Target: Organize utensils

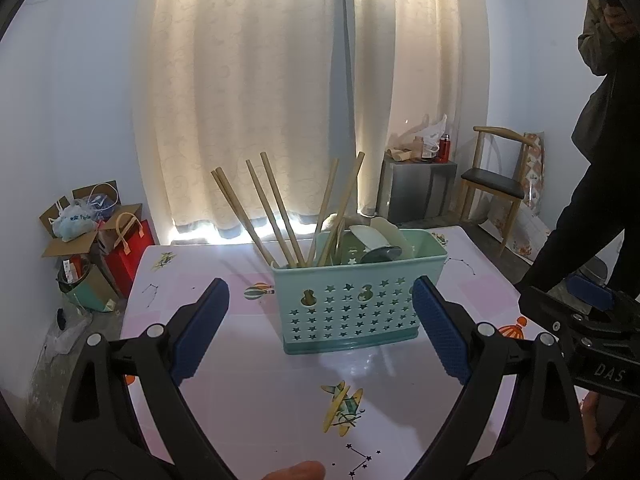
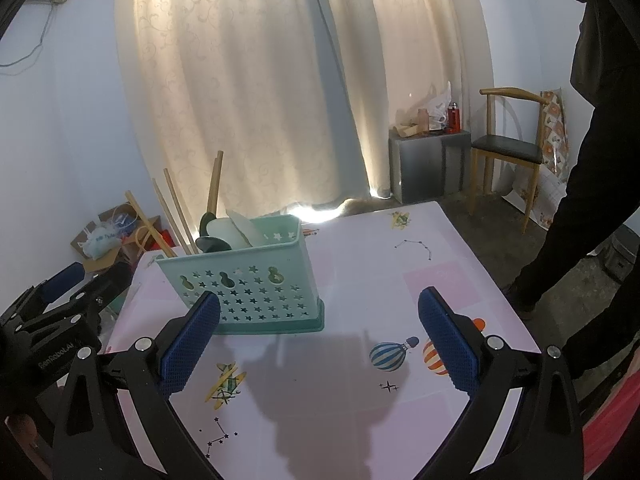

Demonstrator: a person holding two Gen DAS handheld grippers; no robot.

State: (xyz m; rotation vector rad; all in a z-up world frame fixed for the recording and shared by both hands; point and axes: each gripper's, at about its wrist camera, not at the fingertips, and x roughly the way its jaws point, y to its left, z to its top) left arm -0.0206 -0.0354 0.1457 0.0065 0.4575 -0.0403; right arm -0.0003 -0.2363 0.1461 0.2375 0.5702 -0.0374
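A mint-green utensil basket (image 1: 352, 304) with star-shaped holes stands upright on a bench (image 1: 256, 392) covered in a pink cloth printed with balloons and aeroplanes. Wooden chopsticks (image 1: 264, 212) lean out of the basket's left end – spoons or ladles (image 1: 376, 246) sit in the rest, though their exact kind is hard to tell. The left gripper (image 1: 320, 320) hangs above the bench just in front of the basket, jaws spread wide and holding nothing. The right gripper (image 2: 320, 334) is likewise wide apart and empty, with the basket ahead and to its left. Cream curtains (image 2: 260, 80) hang behind, and a wooden chair (image 2: 508, 148) stands at the right.
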